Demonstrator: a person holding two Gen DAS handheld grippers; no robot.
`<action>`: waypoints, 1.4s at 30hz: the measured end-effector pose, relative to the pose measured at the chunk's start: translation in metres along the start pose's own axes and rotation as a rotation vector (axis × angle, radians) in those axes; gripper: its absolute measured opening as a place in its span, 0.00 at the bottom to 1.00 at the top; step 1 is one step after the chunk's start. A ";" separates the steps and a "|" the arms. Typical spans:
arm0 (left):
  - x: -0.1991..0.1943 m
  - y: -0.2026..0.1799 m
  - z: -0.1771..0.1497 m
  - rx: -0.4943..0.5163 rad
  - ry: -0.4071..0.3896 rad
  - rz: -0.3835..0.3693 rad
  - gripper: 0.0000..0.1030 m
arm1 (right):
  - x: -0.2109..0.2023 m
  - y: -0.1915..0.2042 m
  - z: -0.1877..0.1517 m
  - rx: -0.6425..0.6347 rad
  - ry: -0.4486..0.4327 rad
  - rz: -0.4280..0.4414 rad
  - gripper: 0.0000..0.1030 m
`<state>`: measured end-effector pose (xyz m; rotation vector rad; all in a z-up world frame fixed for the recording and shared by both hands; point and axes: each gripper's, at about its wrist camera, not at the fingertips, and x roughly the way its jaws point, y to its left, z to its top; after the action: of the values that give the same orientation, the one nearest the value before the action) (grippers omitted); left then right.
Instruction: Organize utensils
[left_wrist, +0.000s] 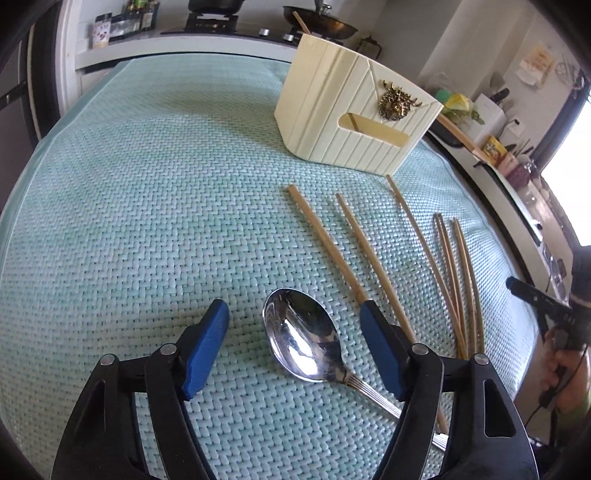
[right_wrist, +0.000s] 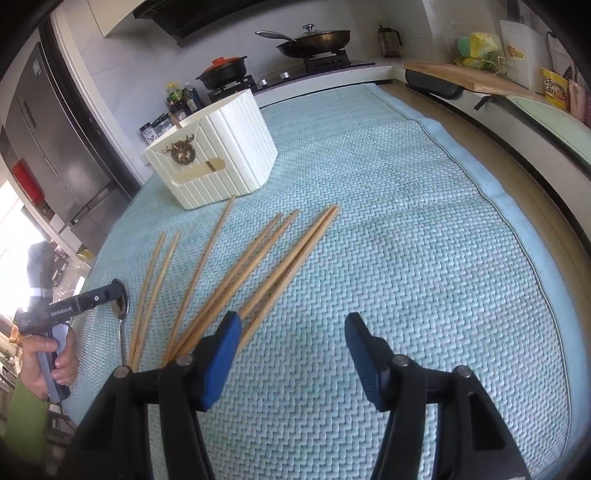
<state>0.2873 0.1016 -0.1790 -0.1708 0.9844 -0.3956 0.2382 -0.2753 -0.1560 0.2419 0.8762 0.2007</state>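
Observation:
A steel spoon (left_wrist: 303, 336) lies on the pale green woven mat (left_wrist: 129, 184), bowl up. My left gripper (left_wrist: 293, 308) is open and straddles the spoon's bowl, with its blue pads clear of the metal. Several wooden chopsticks (left_wrist: 325, 243) are fanned out to the right of the spoon. A cream ribbed holder box (left_wrist: 347, 110) with a gold ornament stands behind them. In the right wrist view my right gripper (right_wrist: 293, 318) is open over bare mat (right_wrist: 406, 221). Its left finger hovers over the near ends of the chopsticks (right_wrist: 266, 258). The box (right_wrist: 229, 162) stands at the back left.
Behind the mat runs a counter with a gas stove, a wok (right_wrist: 314, 40) and a black pot with a red lid (right_wrist: 221, 70). Bottles (right_wrist: 181, 99) stand near the box. A fridge (right_wrist: 55, 147) is on the left. A wooden board (right_wrist: 461, 77) lies on the right counter.

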 end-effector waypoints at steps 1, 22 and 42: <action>0.000 0.000 0.001 0.002 0.003 -0.005 0.63 | 0.005 0.000 0.007 -0.004 0.002 0.003 0.53; 0.008 -0.012 0.005 0.107 0.053 0.040 0.16 | 0.083 0.023 0.060 -0.178 0.253 -0.183 0.17; -0.047 -0.031 0.029 0.125 -0.070 0.075 0.01 | 0.050 0.001 0.106 0.010 0.061 0.028 0.07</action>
<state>0.2809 0.0914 -0.1170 -0.0339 0.8916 -0.3790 0.3516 -0.2745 -0.1275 0.2588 0.9345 0.2301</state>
